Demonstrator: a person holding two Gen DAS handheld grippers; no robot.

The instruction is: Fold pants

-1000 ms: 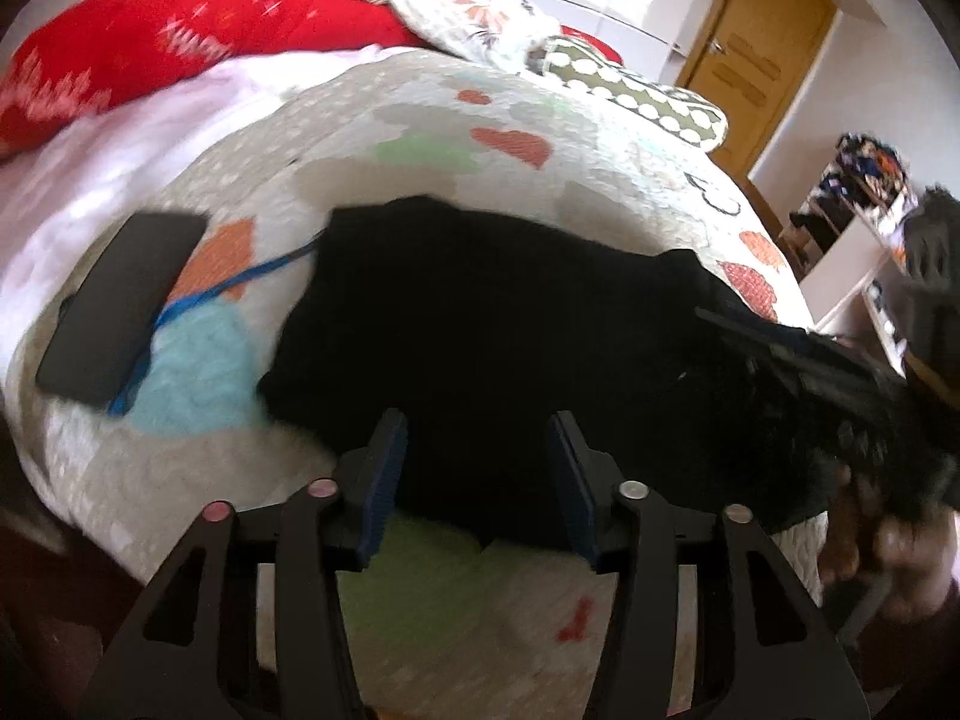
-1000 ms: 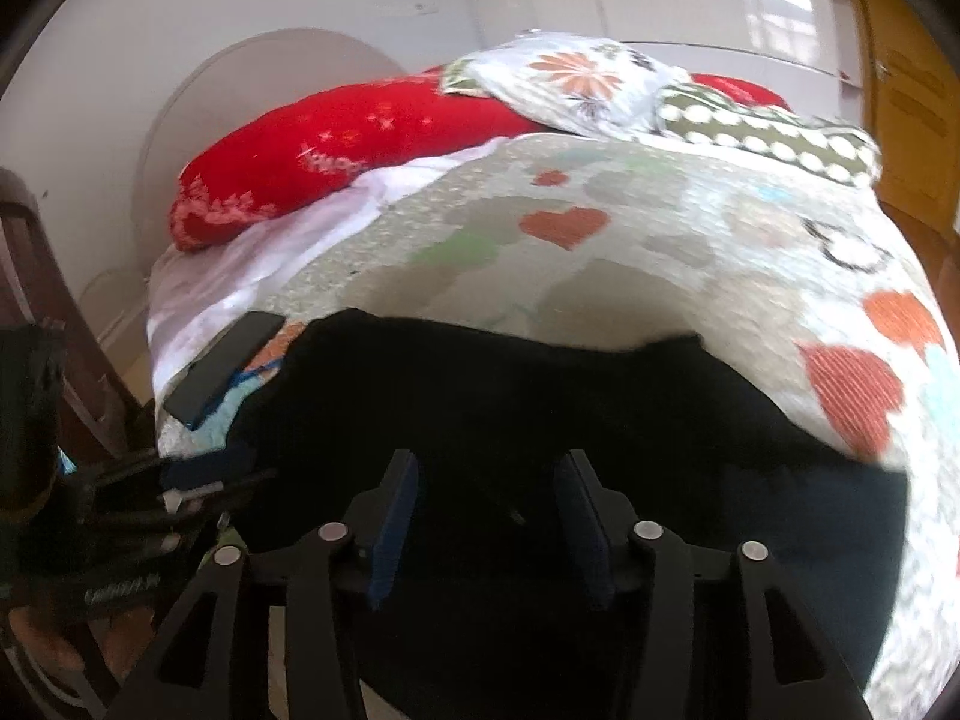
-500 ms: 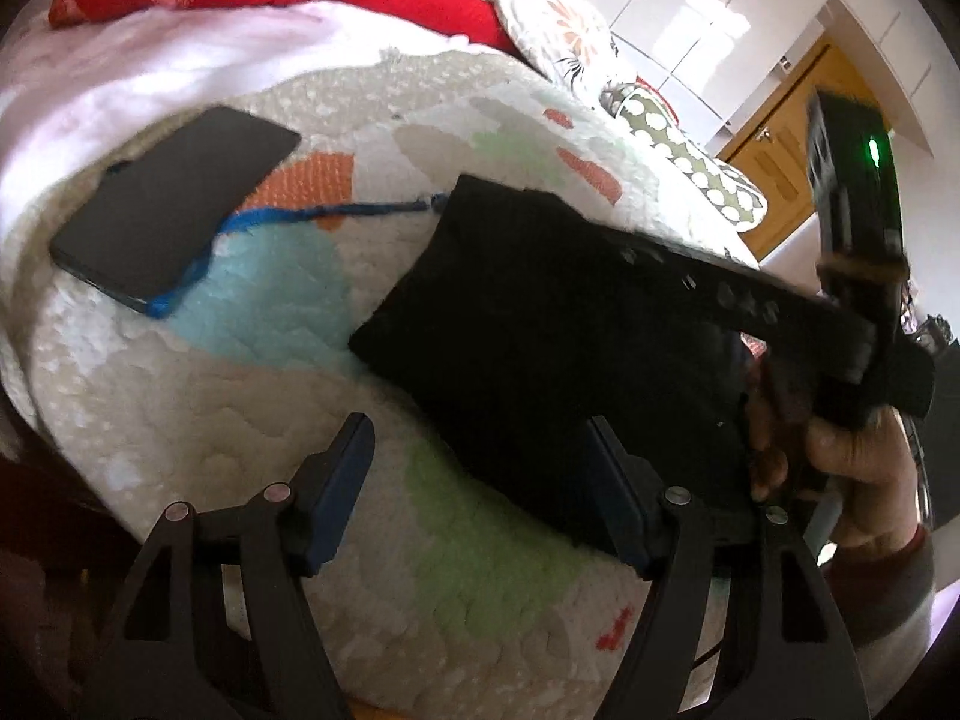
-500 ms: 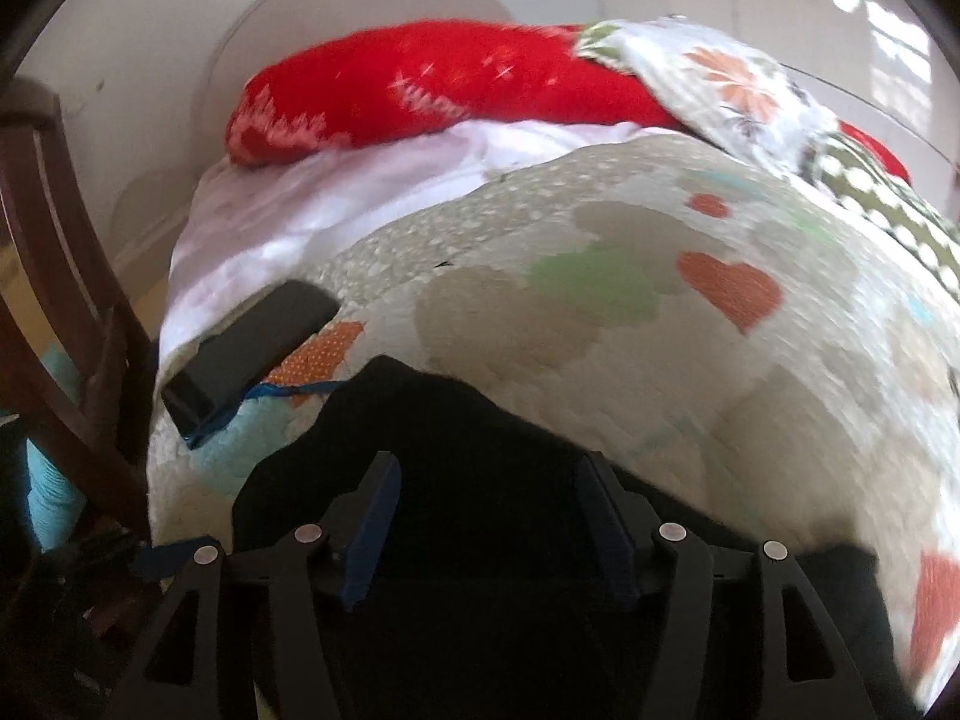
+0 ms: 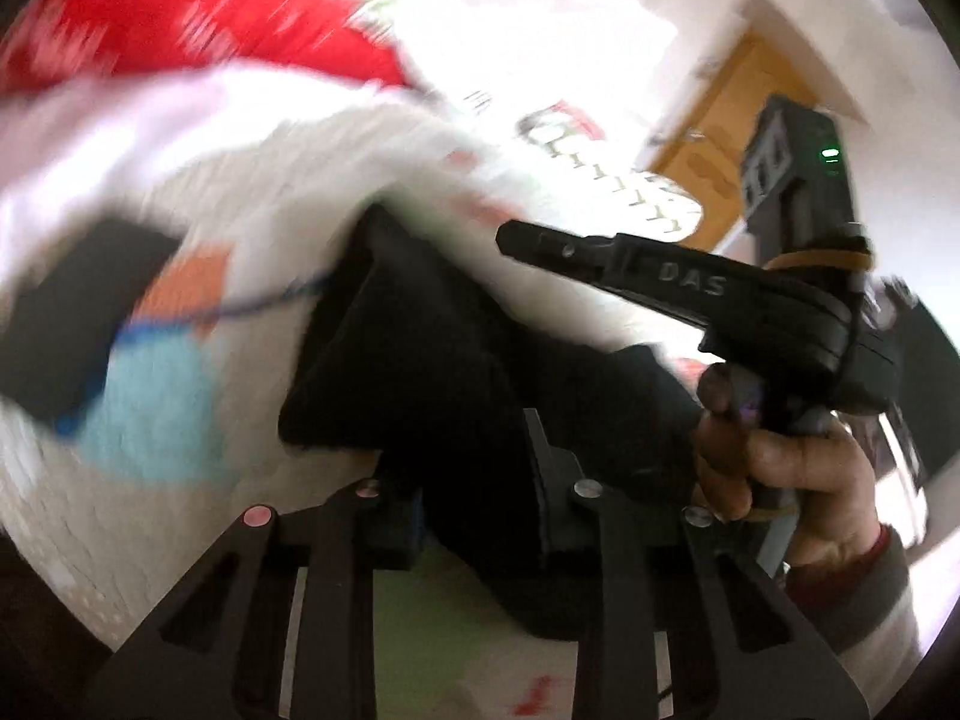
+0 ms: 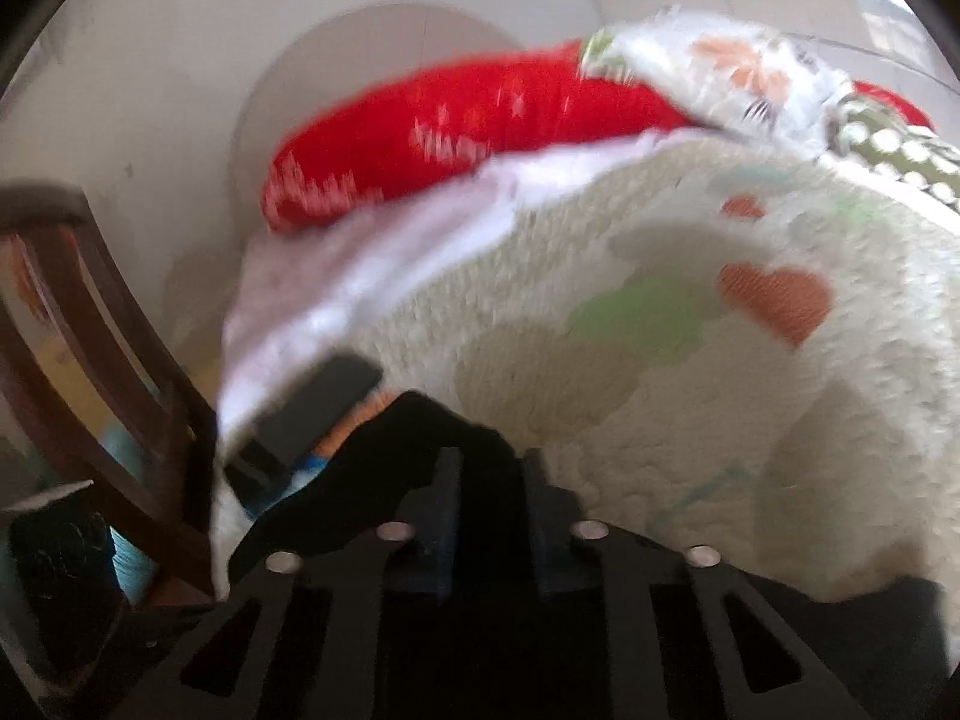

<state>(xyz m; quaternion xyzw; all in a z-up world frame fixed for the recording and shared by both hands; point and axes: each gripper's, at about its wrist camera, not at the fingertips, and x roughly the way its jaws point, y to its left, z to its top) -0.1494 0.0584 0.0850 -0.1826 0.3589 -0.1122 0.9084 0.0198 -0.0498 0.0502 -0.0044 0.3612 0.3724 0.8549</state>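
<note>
On the bed's patchwork quilt (image 5: 180,540), near its front edge, lie the black pants (image 5: 456,372), bunched into a thick dark mass with one pointed corner raised toward the pillows. The left tool (image 5: 474,480) is closed onto the near edge of this fabric: its two fingers (image 5: 555,480) stand close together with black cloth filling the space between them. In the left wrist view the right tool (image 5: 600,252) reaches in from the right, held in the person's right hand (image 5: 774,456), its long black body stretching out above the pants; a green light glows on the unit mounted on top of it. From its own camera the right tool (image 6: 486,510) also shows fingers drawn near each other with a fold of the pants (image 6: 384,468) pinched between them, the cloth rising in a peak just ahead of the tips. Left of the pants a flat black phone (image 5: 78,324) rests on the quilt, with a thin blue cord (image 5: 264,300) running from it toward the garment. Farther back a red pillow (image 6: 468,126) lies along the head of the bed, a floral pillow (image 6: 738,72) beside it. A dark wooden chair (image 6: 90,360) stands at the left of the right wrist view, and an orange-brown door (image 5: 720,138) shows behind the bed. Both views are blurred.
</note>
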